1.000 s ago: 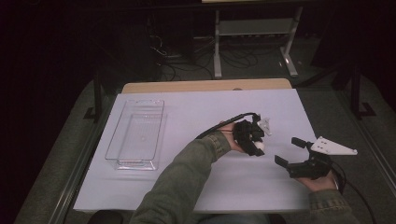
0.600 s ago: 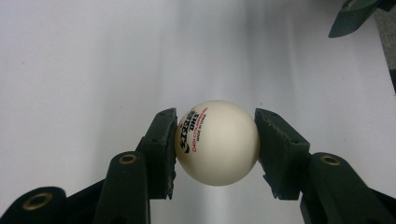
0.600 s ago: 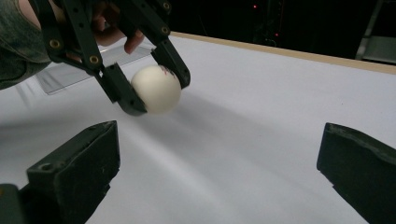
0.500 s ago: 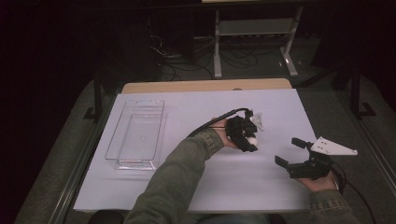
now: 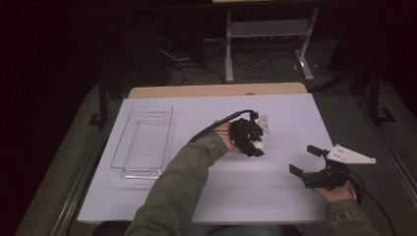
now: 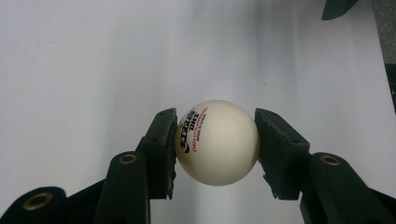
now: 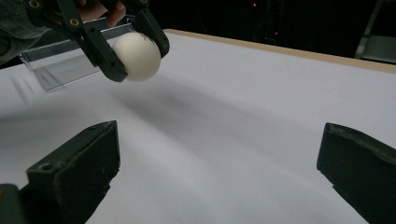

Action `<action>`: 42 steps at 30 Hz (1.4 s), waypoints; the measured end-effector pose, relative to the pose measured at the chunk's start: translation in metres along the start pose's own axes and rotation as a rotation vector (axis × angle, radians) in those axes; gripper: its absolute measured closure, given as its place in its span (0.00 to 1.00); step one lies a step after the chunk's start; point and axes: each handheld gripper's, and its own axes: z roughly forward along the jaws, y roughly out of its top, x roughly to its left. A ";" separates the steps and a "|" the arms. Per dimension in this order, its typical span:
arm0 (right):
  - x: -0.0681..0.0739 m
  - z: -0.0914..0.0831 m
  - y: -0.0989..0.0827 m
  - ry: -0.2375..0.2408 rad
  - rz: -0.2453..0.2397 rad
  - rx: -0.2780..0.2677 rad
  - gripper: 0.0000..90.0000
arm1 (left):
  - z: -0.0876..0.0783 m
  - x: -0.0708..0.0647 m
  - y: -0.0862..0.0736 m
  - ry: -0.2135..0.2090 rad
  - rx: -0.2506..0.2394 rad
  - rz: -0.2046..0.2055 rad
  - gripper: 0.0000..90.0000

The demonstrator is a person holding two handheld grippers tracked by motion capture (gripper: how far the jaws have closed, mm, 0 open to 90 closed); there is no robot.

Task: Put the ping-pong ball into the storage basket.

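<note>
Nearest the person, at the table's right front, the right hand [image 5: 339, 191] holds the right gripper [image 5: 309, 160] low over the white sheet [image 5: 295, 118]. Its two black jaws stand wide apart with nothing between them; in the right gripper view only bare sheet lies in the gap. A grey three-cornered plate [image 5: 350, 155] sits on top of this gripper, and a cable trails off toward the table's right edge.

Farther in, near the middle of the table, a green sleeve [image 5: 177, 191] reaches forward from the bottom edge. The left hand [image 5: 225, 137] holds the left gripper [image 5: 257, 146], which is clamped on a ball [image 6: 217, 142]. In the left gripper view the cream-white ball sits squarely between the two jaws, both pads pressing its sides, with red and black printing on its left face. In the right gripper view the ball [image 7: 137, 56] hangs clear above the sheet, held in the left gripper [image 7: 135, 53], with a soft shadow below it. A black cable curves back from the gripper along the arm.

Farther left, a clear plastic tray [image 5: 142, 140] lies lengthwise on the sheet, well apart from both grippers. It looks empty.

Beyond the sheet a strip of tan tabletop [image 5: 216, 90] shows. Behind the table the room is dark, with a metal stand [image 5: 265, 39] and loose cables on the floor.
</note>
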 end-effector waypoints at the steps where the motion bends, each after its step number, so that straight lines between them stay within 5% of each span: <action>1: 0.000 0.000 0.000 -0.001 -0.001 0.000 0.00 | -0.002 0.001 -0.001 0.002 -0.001 -0.001 0.57; 42: 0.002 0.005 0.000 0.011 -0.017 0.030 0.00 | -0.074 0.000 -0.040 0.096 0.014 -0.077 0.57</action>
